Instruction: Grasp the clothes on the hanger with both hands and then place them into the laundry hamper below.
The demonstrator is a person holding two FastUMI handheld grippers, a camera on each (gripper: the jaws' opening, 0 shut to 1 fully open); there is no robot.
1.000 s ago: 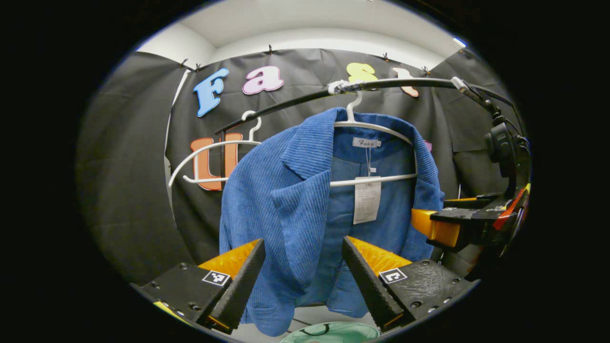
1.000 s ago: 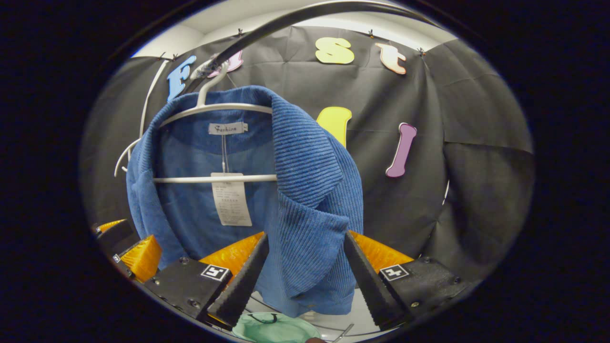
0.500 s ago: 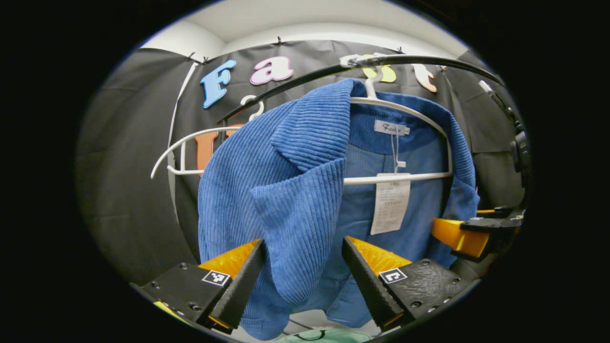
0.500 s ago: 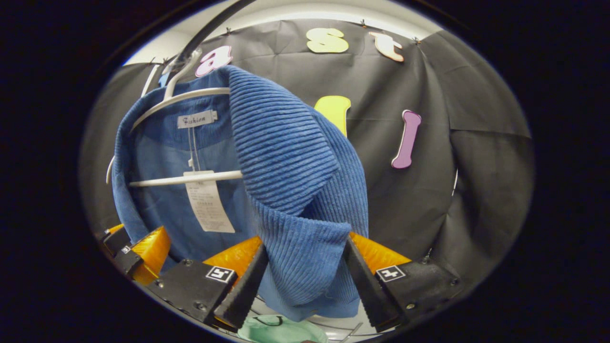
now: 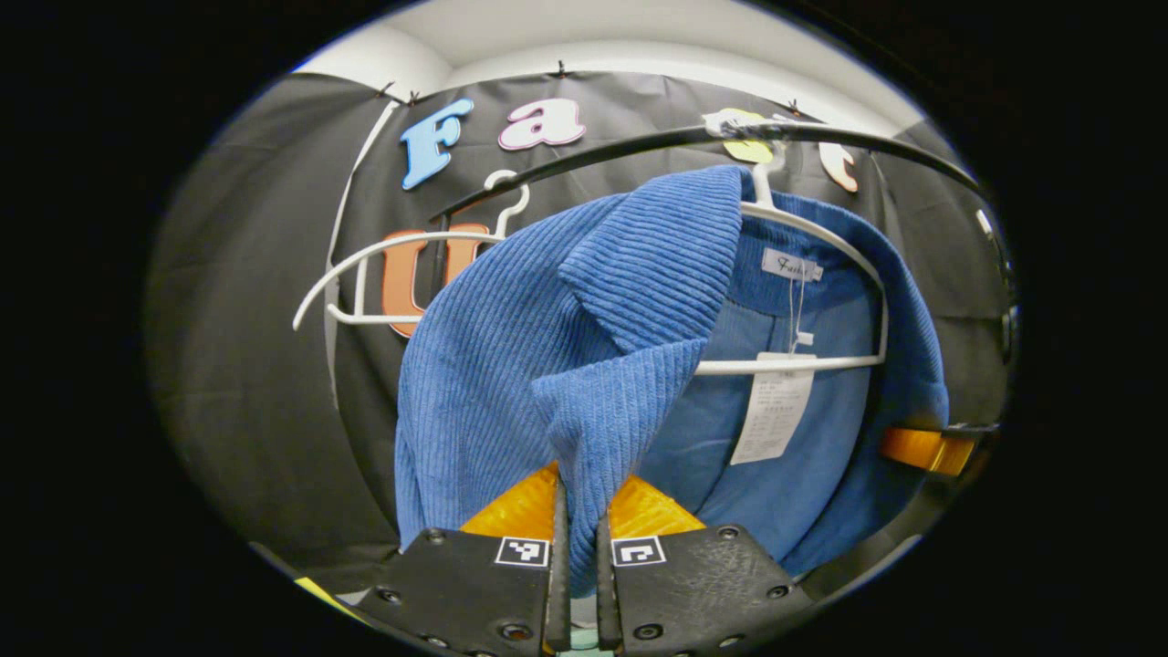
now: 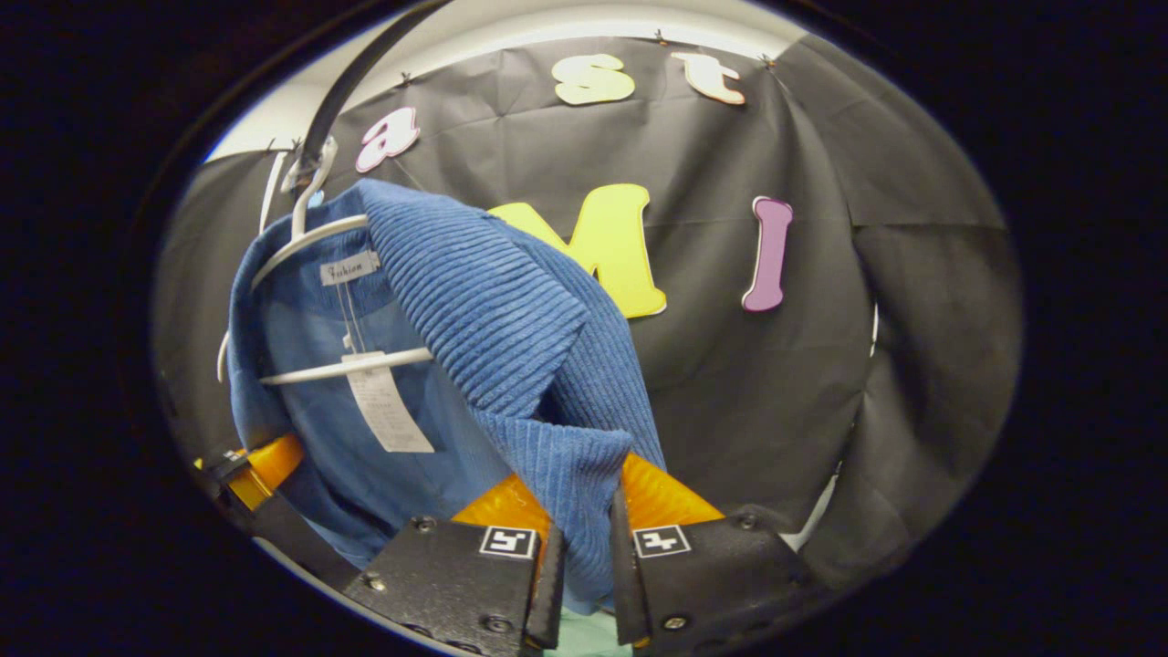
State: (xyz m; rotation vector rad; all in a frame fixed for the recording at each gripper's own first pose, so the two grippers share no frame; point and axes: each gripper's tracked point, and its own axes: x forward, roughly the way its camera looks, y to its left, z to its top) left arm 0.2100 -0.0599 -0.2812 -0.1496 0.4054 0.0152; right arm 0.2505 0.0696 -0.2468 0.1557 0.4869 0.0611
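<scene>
Left gripper point(image 5: 577, 547) pinching jacket point(image 5: 511, 347) lapel, hem cut off below

Neck label point(image 5: 791, 265) inside blue jacket point(image 5: 511, 347) collar: cursive script, too small to read for certain. Hang tag point(image 5: 771, 415) below hanger bar: printed lines, illegible. Square coded markers point(image 5: 521, 551) on gripper bodies: patterns, no text.

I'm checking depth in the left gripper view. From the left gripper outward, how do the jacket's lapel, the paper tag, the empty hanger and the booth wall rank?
1. Lapel of the blue jacket: pinched between the left gripper's fingers.
2. Paper tag: right of centre, inside the jacket.
3. Empty hanger: upper left, on the rail behind the jacket.
4. Booth wall: behind everything.
</scene>
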